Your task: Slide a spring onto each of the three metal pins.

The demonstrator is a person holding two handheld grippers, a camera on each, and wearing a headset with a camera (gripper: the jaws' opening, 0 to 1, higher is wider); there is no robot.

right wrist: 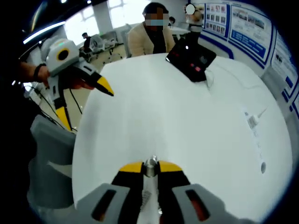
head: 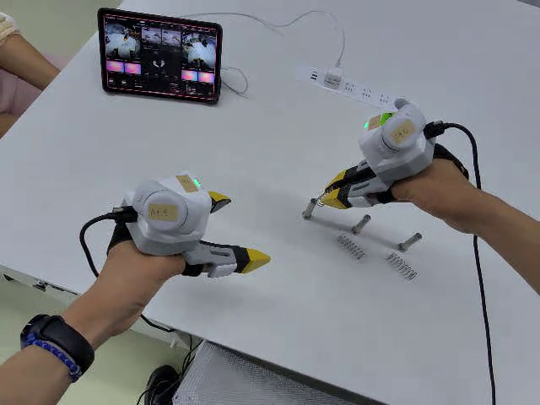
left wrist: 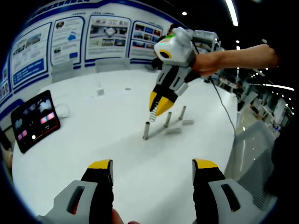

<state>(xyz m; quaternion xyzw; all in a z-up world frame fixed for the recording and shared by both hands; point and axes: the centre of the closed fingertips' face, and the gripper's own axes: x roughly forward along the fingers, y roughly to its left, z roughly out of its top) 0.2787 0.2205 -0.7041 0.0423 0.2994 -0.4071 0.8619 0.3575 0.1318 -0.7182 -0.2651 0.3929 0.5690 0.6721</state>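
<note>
White table (head: 253,135) under everything. Landmark = end pin (head: 310,209), upright, leftmost of the pin row in head view.

Seated person (right wrist: 152,39) far beyond end pin, at table's far edge, per right gripper view.

Tablet (head: 160,55) far beyond end pin and to its left, propped up, screen lit.

L gripper (head: 239,229) well left of end pin, on the near side. Jaws spread wide, nothing betw them. In left gripper view, end pin straight ahead, centred betw the two yellow tips, well apart from both.

R gripper (head: 329,198) just above end pin, tips angled down at it. Jaws pinched on held spring (left wrist: 152,113).

Power strip (head: 350,87) beyond end pin, a bit right, w/ plug and cable.

Pin 2 (head: 361,224) and pin 3 (head: 410,242) standing right of end pin, in a row w/ it.

Loose spring A (head: 351,246) and loose spring B (head: 402,266) flat on table, right of end pin, on near side of the row.

Held spring hanging from r gripper's yellow tips in left gripper view, lower end right at top of end pin. Touching or just short: can't tell. In right gripper view, lying lengthwise betw the two near-closed pads.
</note>
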